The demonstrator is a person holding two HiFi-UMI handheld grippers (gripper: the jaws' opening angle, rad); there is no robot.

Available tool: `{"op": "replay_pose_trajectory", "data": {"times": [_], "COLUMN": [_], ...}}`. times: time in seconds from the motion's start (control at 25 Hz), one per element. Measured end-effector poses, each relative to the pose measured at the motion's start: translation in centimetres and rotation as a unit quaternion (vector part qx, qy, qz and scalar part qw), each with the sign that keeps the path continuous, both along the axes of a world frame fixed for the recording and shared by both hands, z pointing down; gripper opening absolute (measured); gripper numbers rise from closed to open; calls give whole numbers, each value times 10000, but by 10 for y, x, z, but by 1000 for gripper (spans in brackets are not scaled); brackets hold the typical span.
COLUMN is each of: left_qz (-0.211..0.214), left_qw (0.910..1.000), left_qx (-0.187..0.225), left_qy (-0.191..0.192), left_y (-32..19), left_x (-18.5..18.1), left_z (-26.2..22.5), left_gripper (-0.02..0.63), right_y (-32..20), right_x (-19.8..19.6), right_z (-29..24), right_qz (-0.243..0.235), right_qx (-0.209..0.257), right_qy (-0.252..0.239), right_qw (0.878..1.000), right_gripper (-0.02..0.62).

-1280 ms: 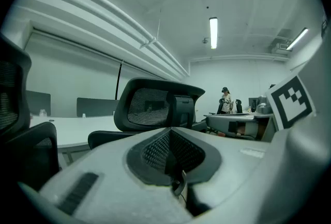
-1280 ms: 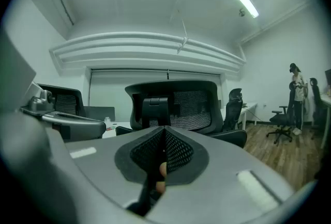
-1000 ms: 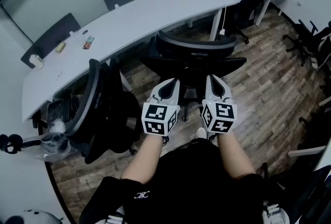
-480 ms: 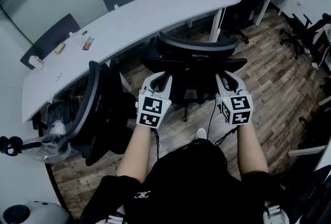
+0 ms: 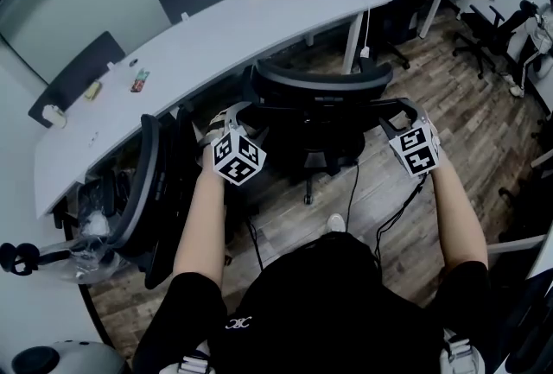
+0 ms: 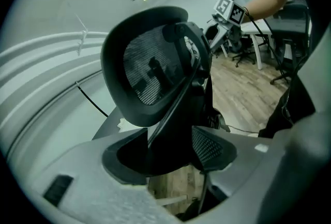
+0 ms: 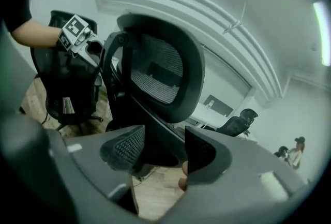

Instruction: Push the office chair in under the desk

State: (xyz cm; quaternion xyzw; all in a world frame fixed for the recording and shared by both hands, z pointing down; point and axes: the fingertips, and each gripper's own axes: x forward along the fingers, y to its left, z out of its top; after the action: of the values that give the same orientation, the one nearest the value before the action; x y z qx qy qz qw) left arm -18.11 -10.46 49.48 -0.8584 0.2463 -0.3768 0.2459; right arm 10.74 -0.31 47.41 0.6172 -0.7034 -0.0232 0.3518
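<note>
Where the long, curved white desk (image 5: 216, 40) crosses the upper frame, the black office chair (image 5: 320, 113) with its rounded mesh back stands at centre, just before it. The left hand-held gripper (image 5: 226, 117) and the right hand-held gripper (image 5: 396, 111) flank it. Their jaws have just been opening and now stand apart, with the chair's dark frame between the textured pads.

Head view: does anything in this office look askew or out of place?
Nothing is spilled or broken. The black mesh office chair at left is turned sideways to the long white desk, not tucked under it.
</note>
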Motion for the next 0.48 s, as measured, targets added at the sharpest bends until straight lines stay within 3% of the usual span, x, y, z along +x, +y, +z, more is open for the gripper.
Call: {"op": "replay_pose_trajectory", "data": {"times": [0.16, 0.28, 0.4, 0.48], "left_qz": [73, 131, 58, 93], "left_qw": [9989, 9981, 9983, 9986], "left_qx": [37, 102, 303, 306], "left_qy": [-472, -595, -497, -419], "left_y": [-17, -24, -32, -33], "left_x": [4, 11, 12, 13], "left_z": [18, 23, 19, 17], "left_gripper": [316, 320, 248, 244], "right_y": [-13, -19, -24, -25], "right_x": [21, 28, 31, 33], "right_z": [15, 23, 24, 25], "right_qz": [-6, 41, 52, 90], "right_qx": [-409, -555, -478, -512], "right_qy": [595, 701, 794, 787], "right_qw": [9974, 9960, 9957, 9955], "right_gripper": [282, 282, 262, 262]}}
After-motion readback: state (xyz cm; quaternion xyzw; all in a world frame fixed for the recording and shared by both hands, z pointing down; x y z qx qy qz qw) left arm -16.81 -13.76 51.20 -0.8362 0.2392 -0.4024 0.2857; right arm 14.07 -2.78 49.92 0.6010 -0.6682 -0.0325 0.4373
